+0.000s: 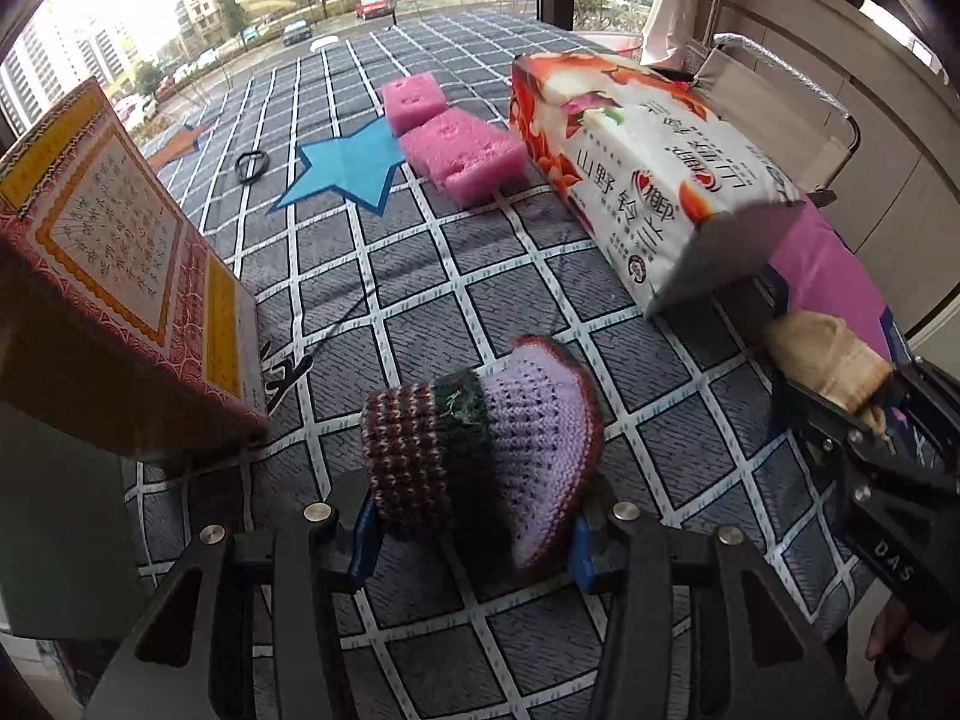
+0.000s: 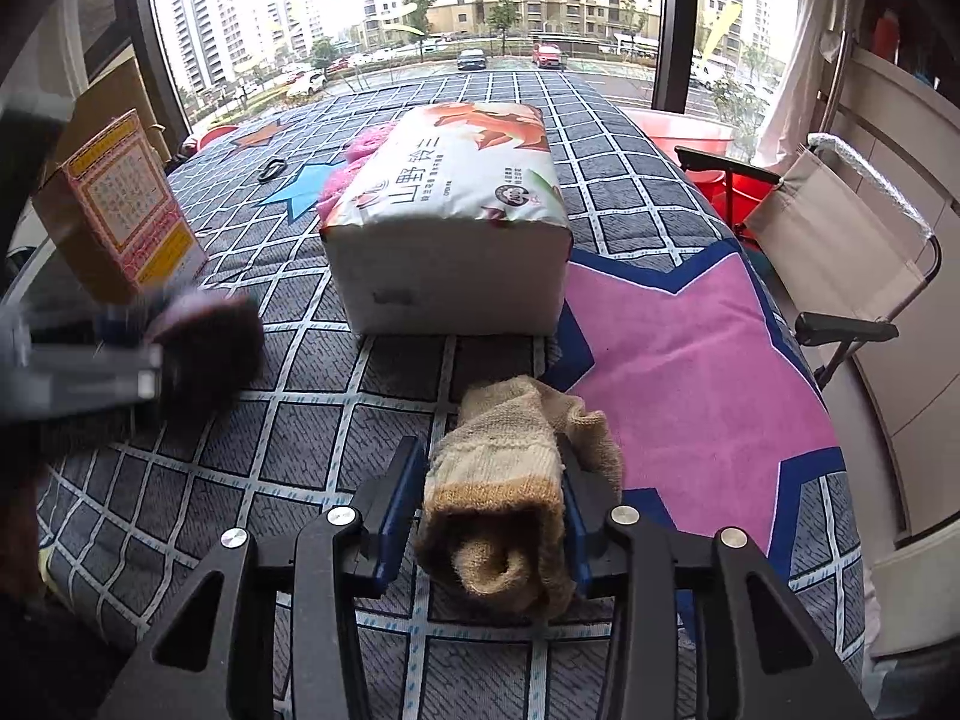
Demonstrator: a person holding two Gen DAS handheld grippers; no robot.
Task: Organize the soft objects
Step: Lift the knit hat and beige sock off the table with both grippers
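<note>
A knitted hat point(image 1: 480, 420), lilac with a maroon and dark green crown, hangs just over the checked bedspread point(image 1: 480, 276). My left gripper point(image 1: 474, 507) is shut on it, a blue pad pressing each side. In the right wrist view that gripper and the hat point(image 2: 210, 342) show as a blur at the left. A rolled beige sock point(image 2: 498, 480) lies on the bedspread between the fingers of my right gripper point(image 2: 489, 462). The jaws stand loosely around the roll without squeezing it. The left wrist view shows the same sock point(image 1: 828, 360) at the right edge.
A large tissue pack point(image 2: 456, 192) lies just beyond the sock, with two pink sponges point(image 1: 462, 150) behind it. A red and yellow box point(image 1: 120, 252) stands at the left. A black loop point(image 1: 252, 165) lies far back. A folding chair point(image 2: 840, 228) and a red basin point(image 2: 690, 132) stand off the bed's right side.
</note>
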